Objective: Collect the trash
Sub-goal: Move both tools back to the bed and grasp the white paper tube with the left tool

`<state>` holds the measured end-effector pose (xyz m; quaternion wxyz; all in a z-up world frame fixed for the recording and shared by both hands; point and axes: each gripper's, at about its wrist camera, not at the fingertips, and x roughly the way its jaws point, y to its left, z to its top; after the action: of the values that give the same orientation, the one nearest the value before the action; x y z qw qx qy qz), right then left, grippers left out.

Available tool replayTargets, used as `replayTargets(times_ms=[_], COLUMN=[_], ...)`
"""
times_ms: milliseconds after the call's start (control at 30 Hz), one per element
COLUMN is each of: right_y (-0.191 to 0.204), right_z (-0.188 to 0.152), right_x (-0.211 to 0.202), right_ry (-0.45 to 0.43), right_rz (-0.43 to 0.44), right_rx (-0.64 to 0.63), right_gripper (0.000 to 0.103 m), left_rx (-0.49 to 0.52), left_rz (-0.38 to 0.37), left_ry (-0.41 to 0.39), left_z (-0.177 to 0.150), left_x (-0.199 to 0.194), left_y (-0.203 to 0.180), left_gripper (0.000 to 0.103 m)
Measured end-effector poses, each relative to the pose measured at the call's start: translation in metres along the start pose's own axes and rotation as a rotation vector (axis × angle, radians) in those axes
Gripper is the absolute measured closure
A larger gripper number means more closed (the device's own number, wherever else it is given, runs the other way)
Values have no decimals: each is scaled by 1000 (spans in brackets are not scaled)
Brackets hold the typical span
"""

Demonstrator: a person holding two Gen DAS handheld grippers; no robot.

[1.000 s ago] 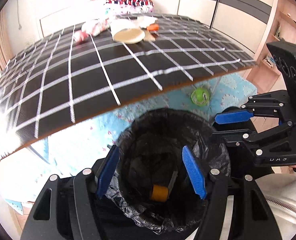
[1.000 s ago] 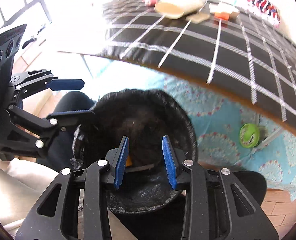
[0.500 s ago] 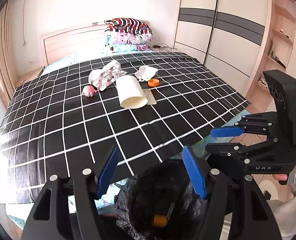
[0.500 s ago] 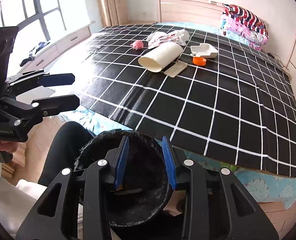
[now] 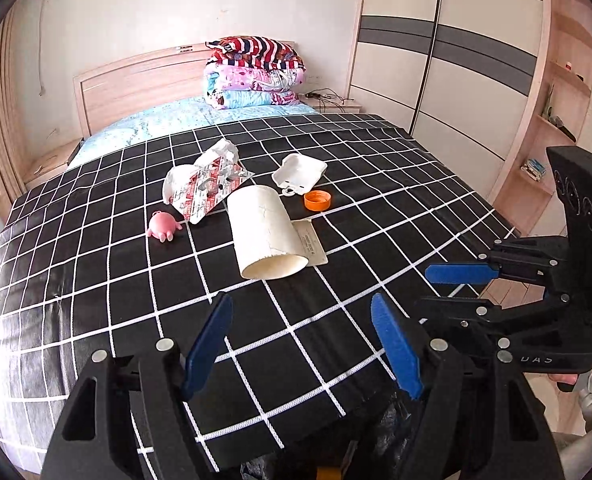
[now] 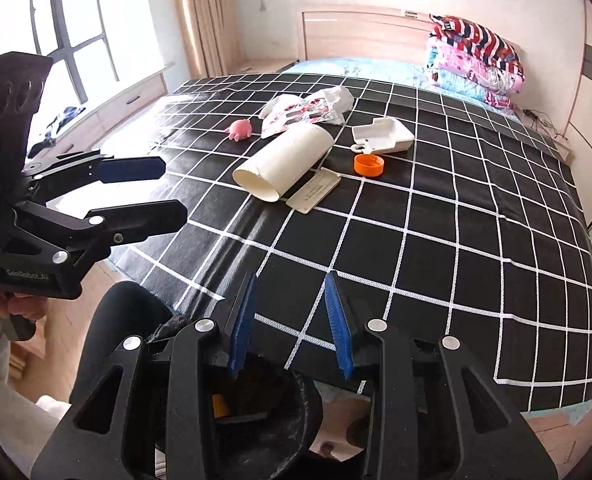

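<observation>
now both tongs hang empty above the near edge of the bed [image 5: 96,300], between one drop and the next pick. the left tongs [image 5: 302,344] stand wide and their jaws are opening, with nothing between the blue pads. the right tongs [image 6: 292,324] are set narrower, a clear gap between the pads and nothing in it.

the bin [image 6: 280,420], lined with a black bag, sits on the floor just below both tongs, against the bed's near side; something orange-yellow shows inside it.

the trash left to collect lies in a loose cluster near the middle of the black checked bed cover: a cream paper tube [image 5: 266,236] on its side, a flat card [image 5: 312,242] partly under it, an orange cap [image 5: 317,200] just beside, a white plastic tray [image 5: 299,173] behind the cap, and a crumpled red-and-white wrapper [image 5: 206,186] to the left. a small pink toy [image 5: 162,226] lies near the wrapper; whether it counts as trash cannot be told.

the step in hand looks like the reach back for another piece. the next move calls for carrying one pair of tongs forward over the cover to the cluster. the tube is nearest and bulky, so the wider left tongs seem the better fit, closing gently so the thin wall does not crush.
</observation>
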<state>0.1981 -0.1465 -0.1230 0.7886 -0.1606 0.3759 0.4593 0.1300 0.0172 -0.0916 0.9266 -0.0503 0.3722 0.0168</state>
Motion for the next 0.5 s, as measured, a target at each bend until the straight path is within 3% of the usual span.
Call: replayTargets(times_ms=[500], right_y=[-20], right_z=[25], right_x=[28], right_ry=[-3], right_rz=[-10], right_rx=[38], right_gripper=[68], left_rx=[-3], left_rz=[26], left_ry=[88], left_z=[42], left_x=[76], left_y=[22], left_gripper=[34])
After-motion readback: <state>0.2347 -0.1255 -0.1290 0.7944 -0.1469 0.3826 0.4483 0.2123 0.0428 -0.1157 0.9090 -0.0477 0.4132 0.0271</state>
